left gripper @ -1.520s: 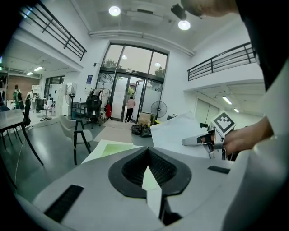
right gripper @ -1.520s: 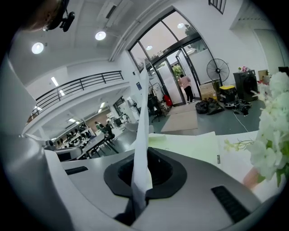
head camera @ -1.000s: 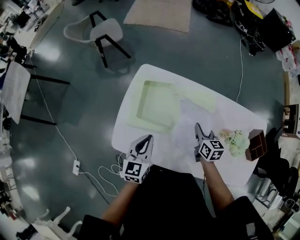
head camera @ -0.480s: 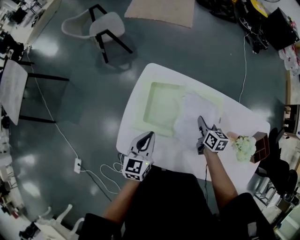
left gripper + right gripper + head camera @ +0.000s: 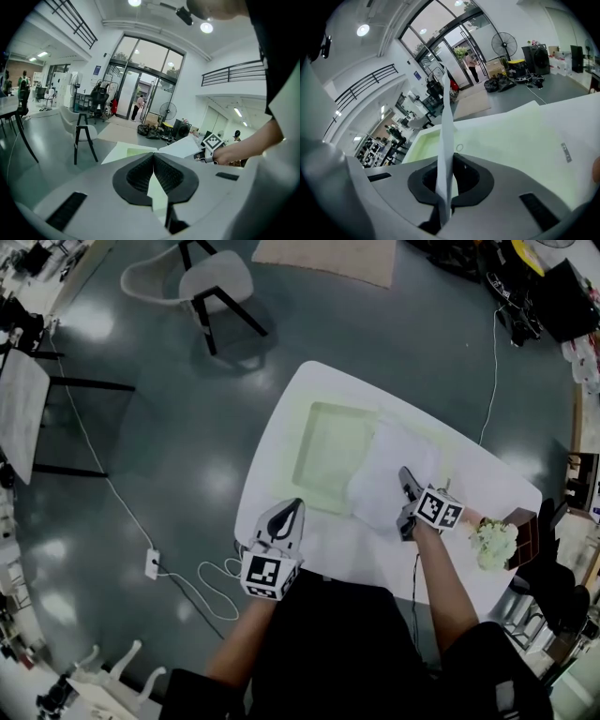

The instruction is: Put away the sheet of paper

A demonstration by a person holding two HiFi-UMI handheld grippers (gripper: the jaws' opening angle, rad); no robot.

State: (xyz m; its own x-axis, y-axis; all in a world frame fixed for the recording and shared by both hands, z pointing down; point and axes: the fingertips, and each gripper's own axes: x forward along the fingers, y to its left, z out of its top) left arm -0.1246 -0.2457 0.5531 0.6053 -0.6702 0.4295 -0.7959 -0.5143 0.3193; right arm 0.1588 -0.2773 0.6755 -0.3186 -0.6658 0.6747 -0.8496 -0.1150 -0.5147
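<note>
White sheet of paper (image 5: 380, 479), clamped in the right gripper (image 5: 405, 474), hangs just right of the green tray (image 5: 314, 427); left gripper (image 5: 294, 506) closed, empty.

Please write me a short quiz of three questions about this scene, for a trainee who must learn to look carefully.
1. True or false: the right gripper is shut on the sheet of paper.
2. In the head view, what lies on the table to the left of the held sheet? A) a pale green tray B) a laptop C) a dinner plate
3. Fill in: the left gripper holds ____.

Key: 1 true. 2 A. 3 nothing; its jaws are together with nothing between them.
</note>
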